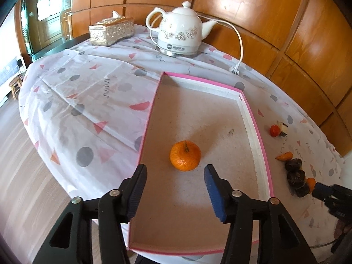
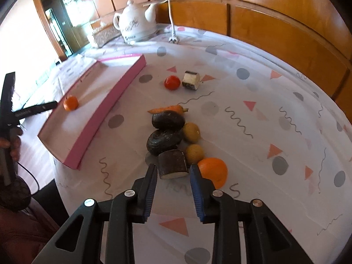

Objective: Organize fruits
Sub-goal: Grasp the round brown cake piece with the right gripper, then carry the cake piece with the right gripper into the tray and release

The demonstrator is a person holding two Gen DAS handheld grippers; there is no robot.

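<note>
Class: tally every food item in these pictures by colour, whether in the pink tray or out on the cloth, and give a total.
Orange: 3 – tangerine in the tray, carrot, larger orange
Red: 1 – tomato
Dark brown: 3
Yellow-green: 2
White with dark skin: 1
Total: 10

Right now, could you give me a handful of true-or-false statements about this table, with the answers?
1. A small orange lies alone inside the pink tray. True.
2. The left hand-held gripper is clamped on that orange. False: its jaws stand apart, the orange lying just beyond them.
3. A tomato sits inside the tray. False: it lies on the tablecloth outside it.
4. A white kettle stands at the table's far side. True.
5. A carrot lies beside a dark vegetable. True.
</note>
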